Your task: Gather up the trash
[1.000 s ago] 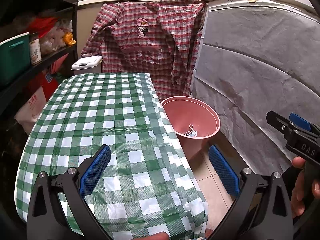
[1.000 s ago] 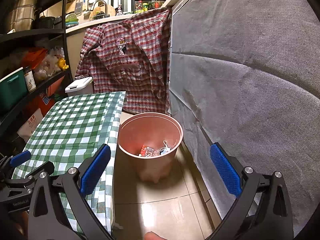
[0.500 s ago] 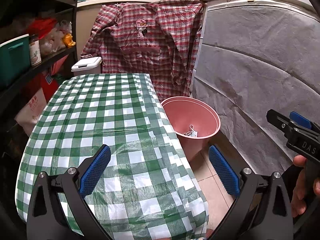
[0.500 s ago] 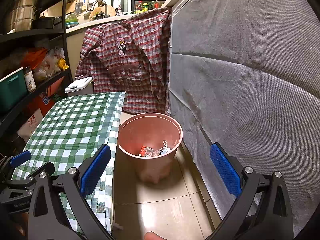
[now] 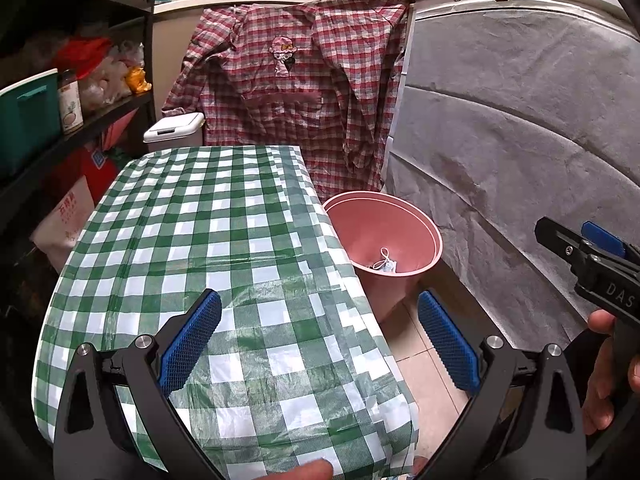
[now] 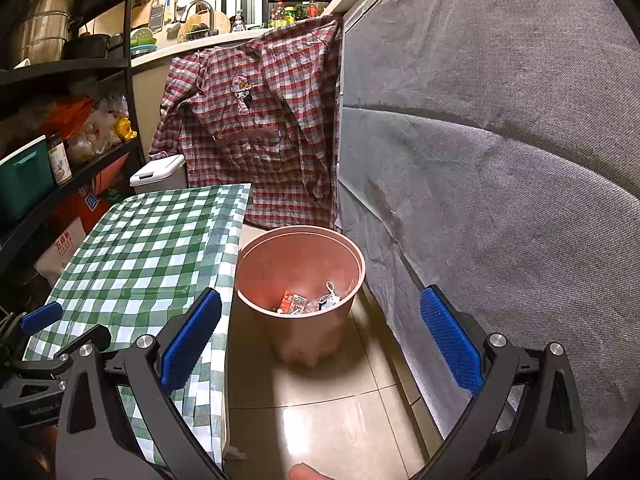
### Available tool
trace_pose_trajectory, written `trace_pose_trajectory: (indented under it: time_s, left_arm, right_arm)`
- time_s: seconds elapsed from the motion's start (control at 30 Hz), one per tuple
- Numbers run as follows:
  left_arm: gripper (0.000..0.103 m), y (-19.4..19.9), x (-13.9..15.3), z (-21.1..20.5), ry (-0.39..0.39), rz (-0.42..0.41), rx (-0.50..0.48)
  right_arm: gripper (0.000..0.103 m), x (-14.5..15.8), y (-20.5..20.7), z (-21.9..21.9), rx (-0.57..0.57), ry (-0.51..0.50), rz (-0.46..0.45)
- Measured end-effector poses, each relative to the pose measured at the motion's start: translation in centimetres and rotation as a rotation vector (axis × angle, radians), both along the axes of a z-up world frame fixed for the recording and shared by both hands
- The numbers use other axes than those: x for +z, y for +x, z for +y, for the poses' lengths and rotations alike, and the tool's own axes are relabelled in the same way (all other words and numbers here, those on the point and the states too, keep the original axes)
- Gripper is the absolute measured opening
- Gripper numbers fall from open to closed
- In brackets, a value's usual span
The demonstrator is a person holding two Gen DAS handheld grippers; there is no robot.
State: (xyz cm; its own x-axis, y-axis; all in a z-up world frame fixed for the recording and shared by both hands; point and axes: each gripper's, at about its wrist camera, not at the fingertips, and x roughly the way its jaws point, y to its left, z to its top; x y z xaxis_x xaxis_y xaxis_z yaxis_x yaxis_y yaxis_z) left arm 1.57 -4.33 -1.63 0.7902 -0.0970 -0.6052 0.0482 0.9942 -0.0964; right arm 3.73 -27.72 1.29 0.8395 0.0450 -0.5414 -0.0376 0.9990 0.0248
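A pink bin (image 5: pixel 404 236) stands on the floor right of the table with the green checked cloth (image 5: pixel 208 232). In the right wrist view the bin (image 6: pixel 344 256) holds trash (image 6: pixel 310 302): a red packet, wrappers and a white face mask. My left gripper (image 5: pixel 320 340) is open and empty, above the table's near right corner. My right gripper (image 6: pixel 320 336) is open and empty, above the floor in front of the bin. No trash shows on the cloth.
A grey cloth-covered surface (image 6: pixel 500 160) walls the right side. A red plaid shirt (image 5: pixel 292 80) hangs behind the table. A white lidded bin (image 5: pixel 174 130) and dark shelves (image 5: pixel 60 92) with goods stand at left. Tiled floor (image 6: pixel 328 412) lies between table and wall.
Almost nothing has moved. Both grippers stay open and empty, with only a slight drift of view.
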Motion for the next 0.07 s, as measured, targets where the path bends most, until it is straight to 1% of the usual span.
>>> trace_pose_trajectory:
  time_s: [0.07]
  left_arm:
    - [0.095, 0.02, -0.08, -0.15, -0.001, 0.003, 0.001]
  right_arm:
    - [0.098, -0.01, 0.00, -0.02, 0.000, 0.000, 0.000]
